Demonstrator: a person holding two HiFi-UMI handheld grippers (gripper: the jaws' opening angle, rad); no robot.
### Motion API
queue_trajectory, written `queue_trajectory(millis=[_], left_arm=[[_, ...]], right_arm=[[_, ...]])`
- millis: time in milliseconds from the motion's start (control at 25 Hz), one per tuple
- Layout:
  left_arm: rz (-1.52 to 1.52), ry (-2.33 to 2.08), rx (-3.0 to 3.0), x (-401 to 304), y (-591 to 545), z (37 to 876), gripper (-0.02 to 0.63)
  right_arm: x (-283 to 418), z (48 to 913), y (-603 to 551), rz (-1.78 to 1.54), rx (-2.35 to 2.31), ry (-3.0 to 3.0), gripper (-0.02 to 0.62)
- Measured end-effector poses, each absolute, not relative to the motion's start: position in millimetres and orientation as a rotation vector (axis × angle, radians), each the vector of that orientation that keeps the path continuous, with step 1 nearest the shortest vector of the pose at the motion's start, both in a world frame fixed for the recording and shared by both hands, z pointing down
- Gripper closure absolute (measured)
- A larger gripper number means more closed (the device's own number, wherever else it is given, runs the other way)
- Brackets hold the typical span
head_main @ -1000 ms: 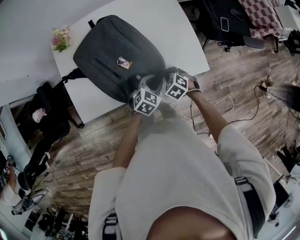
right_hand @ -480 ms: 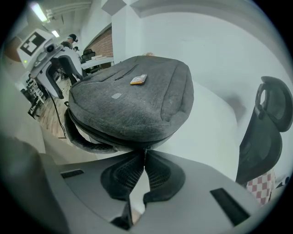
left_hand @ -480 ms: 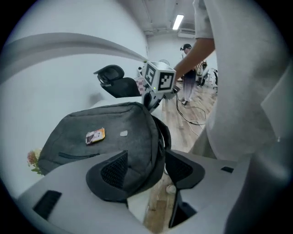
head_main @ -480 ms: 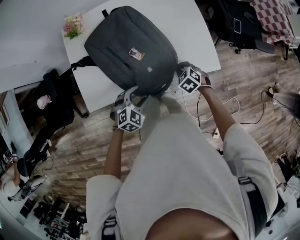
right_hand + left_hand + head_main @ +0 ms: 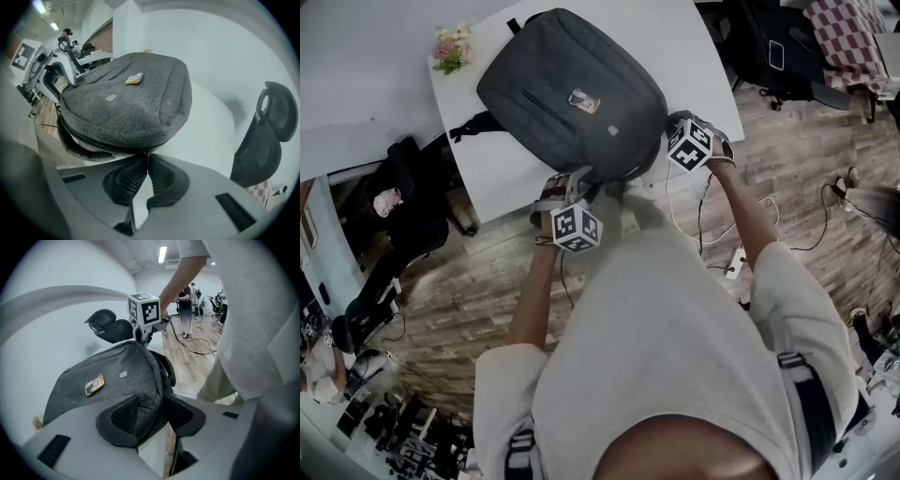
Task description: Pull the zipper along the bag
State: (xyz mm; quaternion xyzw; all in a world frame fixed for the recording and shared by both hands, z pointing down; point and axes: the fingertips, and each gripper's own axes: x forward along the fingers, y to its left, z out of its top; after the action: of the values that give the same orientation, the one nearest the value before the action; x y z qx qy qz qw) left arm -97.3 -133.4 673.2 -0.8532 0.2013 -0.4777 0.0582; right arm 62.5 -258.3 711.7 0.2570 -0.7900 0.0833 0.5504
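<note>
Since a second ago the left gripper [image 5: 581, 185] has drawn leftward away from the right gripper [image 5: 667, 127]; the bag [image 5: 562, 94] lies on the white table [image 5: 487, 173]. Left gripper view: jaws, just closing, clamp the bag's near corner. Right gripper view: clenched jaws pinch the zipper pull [image 5: 148, 153] at the bag's near edge.
</note>
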Motion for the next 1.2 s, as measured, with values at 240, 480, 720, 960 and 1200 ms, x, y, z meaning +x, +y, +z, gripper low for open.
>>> queue_trajectory(millis=[240,480,720,960,1200], left_arm=[[-1.422,0.725,-2.677,-54,-154,677,0.422],[-1.437,0.769,-2.706,-40,-163,678,0.427],[-1.440,0.789,-2.731,-38,-163,680,0.428],[-1.440,0.787,-2.752,-36,-160,679,0.428],[-1.443,0.785,-2.767,-31,-160,681,0.428]], right_arm=[[92,710,-291,0.184,0.732,-1.788,0.575],[101,705,-294,0.109,0.744,-1.717,0.575],[98,698,-268,0.096,0.751,-1.691,0.577],[95,697,-242,0.127,0.730,-1.689,0.577],[99,697,-224,0.180,0.757,-1.683,0.575]])
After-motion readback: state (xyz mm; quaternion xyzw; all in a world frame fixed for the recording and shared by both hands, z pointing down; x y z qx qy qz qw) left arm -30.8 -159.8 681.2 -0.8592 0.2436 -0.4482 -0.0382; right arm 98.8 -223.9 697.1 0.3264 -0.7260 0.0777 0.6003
